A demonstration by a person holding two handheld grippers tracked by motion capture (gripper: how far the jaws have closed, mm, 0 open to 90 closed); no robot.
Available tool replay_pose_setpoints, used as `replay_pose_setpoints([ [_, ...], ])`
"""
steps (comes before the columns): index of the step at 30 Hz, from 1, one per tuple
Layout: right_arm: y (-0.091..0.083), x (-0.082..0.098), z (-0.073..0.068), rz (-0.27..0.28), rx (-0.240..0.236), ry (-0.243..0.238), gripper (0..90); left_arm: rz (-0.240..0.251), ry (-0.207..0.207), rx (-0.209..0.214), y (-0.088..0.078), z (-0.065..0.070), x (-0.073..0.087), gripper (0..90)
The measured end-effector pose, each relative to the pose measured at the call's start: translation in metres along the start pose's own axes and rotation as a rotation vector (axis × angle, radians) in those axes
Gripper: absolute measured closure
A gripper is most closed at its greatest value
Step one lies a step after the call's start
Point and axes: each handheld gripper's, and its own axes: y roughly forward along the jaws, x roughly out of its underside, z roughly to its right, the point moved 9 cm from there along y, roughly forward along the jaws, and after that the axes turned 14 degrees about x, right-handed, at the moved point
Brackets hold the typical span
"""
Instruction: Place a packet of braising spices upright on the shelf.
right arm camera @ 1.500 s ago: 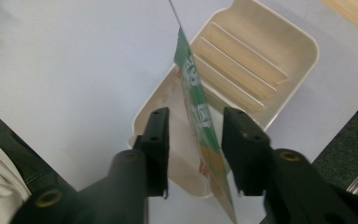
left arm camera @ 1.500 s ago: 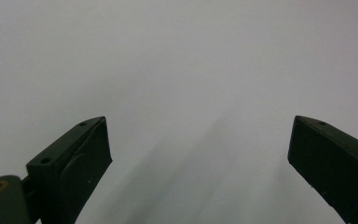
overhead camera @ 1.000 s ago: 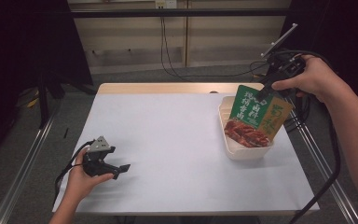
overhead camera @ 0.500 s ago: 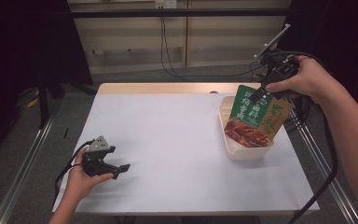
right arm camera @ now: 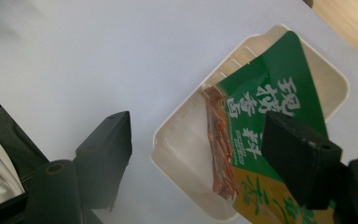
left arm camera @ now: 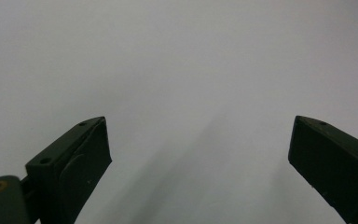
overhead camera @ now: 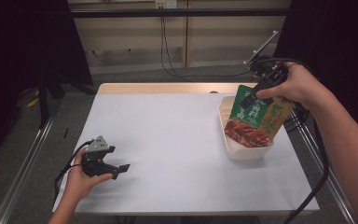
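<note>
The tray (overhead camera: 244, 151) sits at the right side of the surface (overhead camera: 177, 135). The packet (overhead camera: 257, 119) stands tilted in it. My right hand-held gripper (overhead camera: 256, 97) is above the packet; my left hand-held gripper (overhead camera: 121, 169) rests near the front-left corner.

Black cables (overhead camera: 168, 51) trail across the grey floor (overhead camera: 23, 140).

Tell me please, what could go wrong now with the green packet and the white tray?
1. The right gripper has its jaws open, and the green packet stands tilted in the white tray, leaning over its far rim; it might topple out.
2. The tray sits near the table edge, so a nudge from that gripper could push it off.
</note>
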Motion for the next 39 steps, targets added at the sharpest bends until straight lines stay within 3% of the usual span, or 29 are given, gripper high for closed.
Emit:
replay_pose_setpoints([
  [5, 0.008, -0.001, -0.010, -0.001, 0.008, -0.038, 22.7, 0.000, -0.007, 0.004, 0.000, 0.001, 0.000, 5.3],
  [20, 0.024, -0.009, -0.033, 0.033, -0.015, -0.044, 19.2, 0.013, -0.002, -0.003, -0.001, 0.000, 0.000, 5.3],
  [39, 0.055, -0.010, -0.065, 0.048, -0.057, -0.086, 15.7, 0.014, -0.004, 0.003, -0.002, 0.001, 0.000, 4.9],
])
